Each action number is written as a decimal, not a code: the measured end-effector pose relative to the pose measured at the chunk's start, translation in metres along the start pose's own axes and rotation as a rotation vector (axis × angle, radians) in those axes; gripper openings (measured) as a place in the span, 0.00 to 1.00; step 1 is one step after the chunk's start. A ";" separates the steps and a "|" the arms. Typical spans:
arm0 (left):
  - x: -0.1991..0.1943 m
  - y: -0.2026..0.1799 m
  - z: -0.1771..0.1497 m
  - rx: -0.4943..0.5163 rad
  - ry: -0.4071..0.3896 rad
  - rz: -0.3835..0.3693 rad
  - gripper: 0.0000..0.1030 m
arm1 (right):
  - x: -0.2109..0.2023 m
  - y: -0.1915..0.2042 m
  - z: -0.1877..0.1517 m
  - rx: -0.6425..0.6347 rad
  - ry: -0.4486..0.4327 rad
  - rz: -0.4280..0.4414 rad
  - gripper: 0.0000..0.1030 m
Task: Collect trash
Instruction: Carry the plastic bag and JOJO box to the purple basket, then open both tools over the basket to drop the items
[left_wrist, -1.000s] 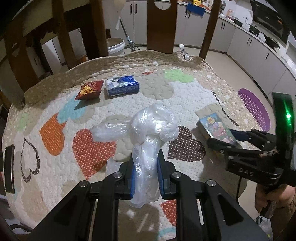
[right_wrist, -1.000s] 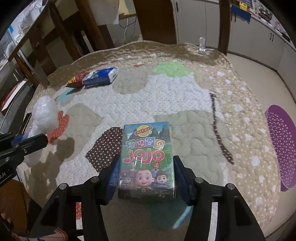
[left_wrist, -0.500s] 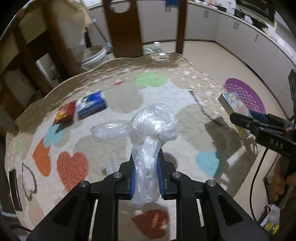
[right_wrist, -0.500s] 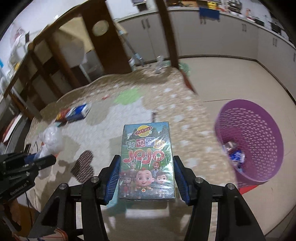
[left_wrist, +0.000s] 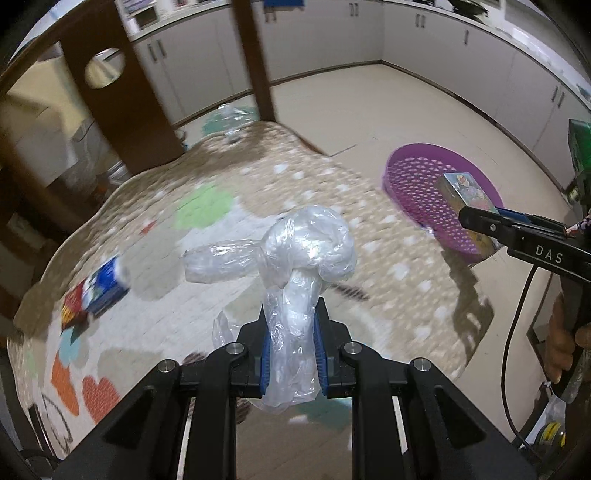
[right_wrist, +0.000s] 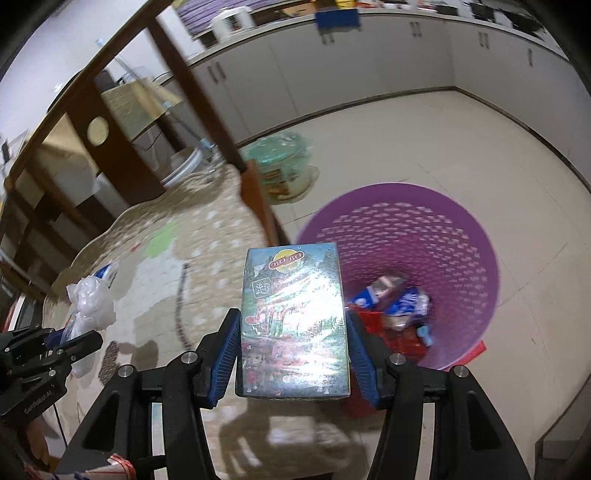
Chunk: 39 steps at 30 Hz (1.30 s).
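Note:
My left gripper (left_wrist: 291, 343) is shut on a knotted clear plastic bag (left_wrist: 306, 243), held above the quilted mat (left_wrist: 207, 280). My right gripper (right_wrist: 291, 343) is shut on a colourful cartoon box (right_wrist: 293, 321), held near the rim of the purple basket (right_wrist: 461, 236). In the left wrist view the same box (left_wrist: 467, 206) hangs in front of the basket (left_wrist: 417, 184), with the right gripper (left_wrist: 476, 218) gripping it at the right edge. The plastic bag (right_wrist: 90, 302) and left gripper (right_wrist: 77, 338) show at the left of the right wrist view. Wrappers (right_wrist: 391, 299) lie inside the basket.
A blue pack (left_wrist: 107, 288) and a red snack bag (left_wrist: 72, 314) lie on the mat's left side. A dark wooden chair (left_wrist: 118, 96) and table legs (left_wrist: 255, 62) stand behind the mat. A green plastic bag (right_wrist: 284, 166) sits on the floor. White cabinets (left_wrist: 461, 48) line the walls.
Both grippers have swung right across the mat toward the purple basket, each keeping its load. The basket has come into full view under the box.

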<state>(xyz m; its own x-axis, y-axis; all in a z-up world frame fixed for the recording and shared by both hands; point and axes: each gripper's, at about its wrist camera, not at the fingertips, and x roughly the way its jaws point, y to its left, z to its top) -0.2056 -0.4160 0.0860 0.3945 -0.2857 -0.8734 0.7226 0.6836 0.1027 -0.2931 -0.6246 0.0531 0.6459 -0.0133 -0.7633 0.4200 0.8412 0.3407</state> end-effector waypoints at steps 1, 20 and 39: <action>0.002 -0.006 0.004 0.008 0.002 -0.008 0.18 | 0.000 -0.007 0.001 0.010 -0.002 -0.005 0.58; 0.048 -0.087 0.121 -0.007 -0.042 -0.280 0.64 | 0.002 -0.091 0.021 0.141 -0.046 -0.094 0.60; 0.015 -0.018 0.041 -0.105 -0.033 -0.233 0.67 | -0.010 -0.042 0.008 0.084 -0.067 -0.090 0.70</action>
<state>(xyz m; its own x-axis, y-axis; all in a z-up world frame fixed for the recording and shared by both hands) -0.1889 -0.4601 0.0902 0.2438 -0.4643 -0.8514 0.7337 0.6624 -0.1512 -0.3119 -0.6647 0.0505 0.6430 -0.1249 -0.7556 0.5281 0.7868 0.3194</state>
